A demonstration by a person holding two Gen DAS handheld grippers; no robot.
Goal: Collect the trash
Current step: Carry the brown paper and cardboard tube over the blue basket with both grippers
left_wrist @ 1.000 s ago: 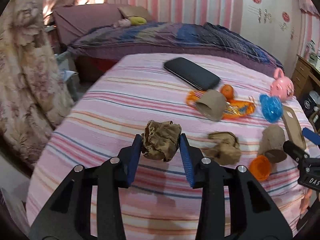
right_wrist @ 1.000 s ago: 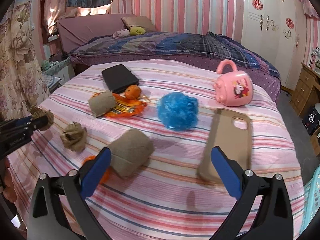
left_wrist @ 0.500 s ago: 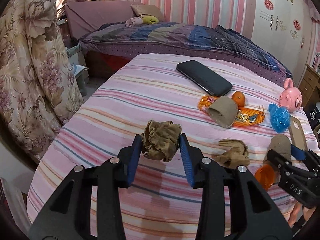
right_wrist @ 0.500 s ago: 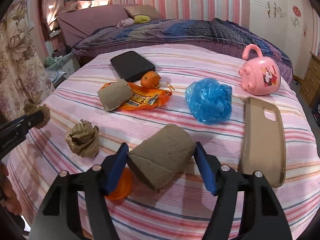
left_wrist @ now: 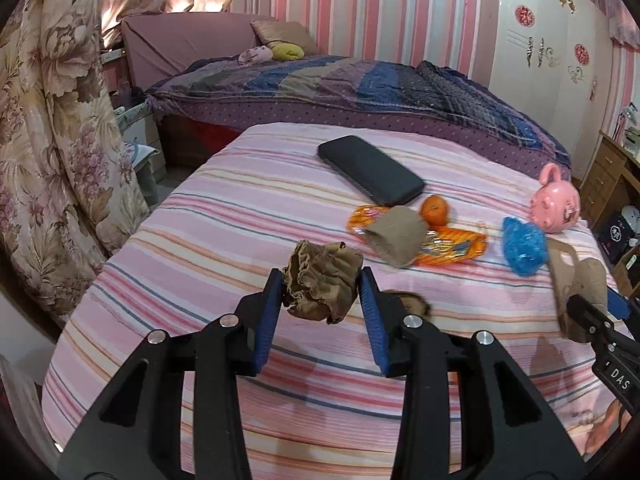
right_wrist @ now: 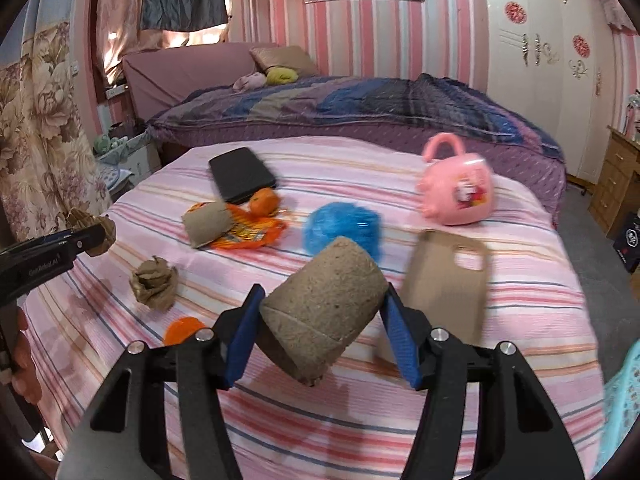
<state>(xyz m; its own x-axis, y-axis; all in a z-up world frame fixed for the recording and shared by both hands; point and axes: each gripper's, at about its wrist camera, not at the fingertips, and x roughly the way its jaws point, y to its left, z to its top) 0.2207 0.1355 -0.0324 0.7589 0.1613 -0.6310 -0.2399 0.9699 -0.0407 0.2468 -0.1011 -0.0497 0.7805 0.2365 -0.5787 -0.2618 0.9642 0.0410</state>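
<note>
The left gripper [left_wrist: 320,300] clamped a crumpled brown paper wad [left_wrist: 322,282] above the striped table [left_wrist: 240,216], while the right gripper [right_wrist: 320,330] gripped a brown paper cup [right_wrist: 324,314]. Beyond lay another paper wad [right_wrist: 154,284], an orange wrapper [right_wrist: 250,234] and a blue plastic ball [right_wrist: 342,228].

Both wrist views: low, close over striped bed [left_wrist: 248,216], facing headboard wall; share bed clutter.

Home bedroom, made bed [right_wrist: 360,108] with pillows [right_wrist: 280,60], pink striped wallpaper [right_wrist: 344,28], floral curtain [left_wrist: 48,152], wardrobe [right_wrist: 552,48]
</note>
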